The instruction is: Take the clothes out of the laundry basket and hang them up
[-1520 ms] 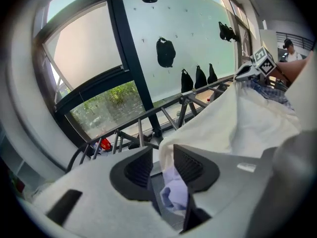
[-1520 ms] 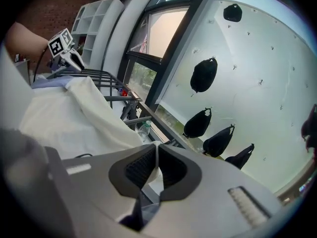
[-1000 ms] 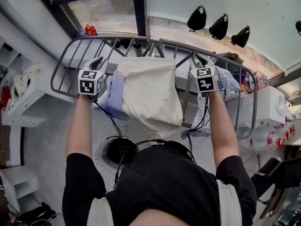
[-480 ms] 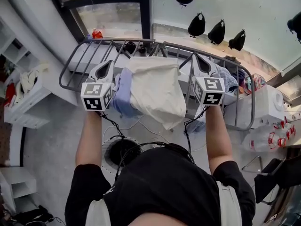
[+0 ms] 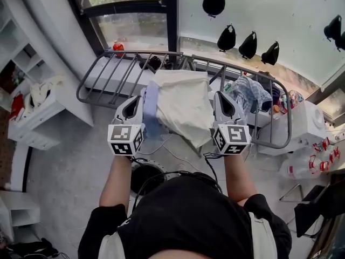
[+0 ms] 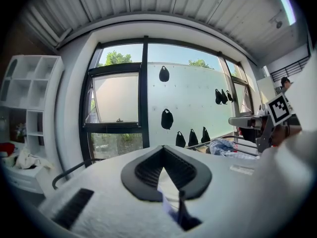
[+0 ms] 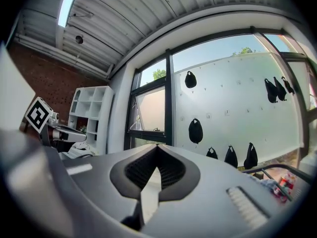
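Note:
A cream cloth [image 5: 183, 104] hangs draped over the grey drying rack [image 5: 102, 77], with a lavender cloth [image 5: 151, 109] at its left edge. A blue patterned garment [image 5: 250, 93] lies on the rack's right part. My left gripper [image 5: 133, 99] sits near the lavender cloth, back from the rack, jaws shut and holding nothing I can make out. My right gripper [image 5: 221, 97] is to the right of the cream cloth, also shut. Both gripper views look level at the window; the left gripper [image 6: 166, 182] and right gripper [image 7: 154, 177] show closed pads. The round laundry basket [image 5: 139, 172] is mostly hidden below me.
A white shelf unit [image 5: 32, 117] stands at the left. Black bags [image 5: 226, 36] hang on the pale wall behind the rack. A white box [image 5: 302, 128] and red-white clutter sit at the right. Cables trail on the floor under the rack.
Both grippers have drawn back from the rack toward me and risen. The cream and lavender cloths stay draped on the rack.

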Demonstrator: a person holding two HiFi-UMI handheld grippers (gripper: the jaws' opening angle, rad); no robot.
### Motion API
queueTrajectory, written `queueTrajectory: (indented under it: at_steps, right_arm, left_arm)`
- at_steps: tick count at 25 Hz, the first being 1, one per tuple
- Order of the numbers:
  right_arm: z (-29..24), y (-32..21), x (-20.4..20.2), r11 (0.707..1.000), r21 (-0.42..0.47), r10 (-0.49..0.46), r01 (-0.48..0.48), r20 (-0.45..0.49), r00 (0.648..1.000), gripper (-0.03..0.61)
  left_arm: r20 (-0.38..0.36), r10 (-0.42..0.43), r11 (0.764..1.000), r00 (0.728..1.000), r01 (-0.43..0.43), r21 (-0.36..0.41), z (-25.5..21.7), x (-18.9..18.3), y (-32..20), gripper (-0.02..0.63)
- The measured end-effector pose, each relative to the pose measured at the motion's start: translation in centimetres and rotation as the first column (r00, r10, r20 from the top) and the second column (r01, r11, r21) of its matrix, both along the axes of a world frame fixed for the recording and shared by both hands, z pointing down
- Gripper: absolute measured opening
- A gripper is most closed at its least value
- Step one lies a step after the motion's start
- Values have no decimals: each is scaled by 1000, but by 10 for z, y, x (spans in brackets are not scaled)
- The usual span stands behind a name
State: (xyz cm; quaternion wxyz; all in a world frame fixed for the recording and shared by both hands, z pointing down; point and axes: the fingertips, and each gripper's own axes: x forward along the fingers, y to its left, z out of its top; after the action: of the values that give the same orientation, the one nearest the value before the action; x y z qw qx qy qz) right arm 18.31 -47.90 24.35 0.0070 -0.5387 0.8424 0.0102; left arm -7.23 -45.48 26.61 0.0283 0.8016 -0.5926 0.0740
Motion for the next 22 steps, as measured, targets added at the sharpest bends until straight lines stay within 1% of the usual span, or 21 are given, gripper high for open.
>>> queueTrajectory:
  at_steps: [5, 9, 12, 22]
  right_arm:
    - [10, 20, -14, 999, -29, -39, 39, 10, 999, 12]
    - [5, 28, -17, 999, -11, -31, 31, -22, 999, 12]
    - [2, 32, -17, 999, 12, -30, 31, -50, 998, 12]
    - [0, 37, -17, 999, 20, -38, 39, -36, 999, 12]
  left_arm:
    - [3, 7, 1000, 1000, -7, 0, -1, 2, 17, 5]
    - [2, 22, 1000, 1000, -22, 17, -7, 5, 24, 5]
    - [-5, 43, 998, 999, -42, 50, -14, 10, 29, 6]
    - [-8, 52, 997, 999, -51, 60, -13, 16, 34, 6]
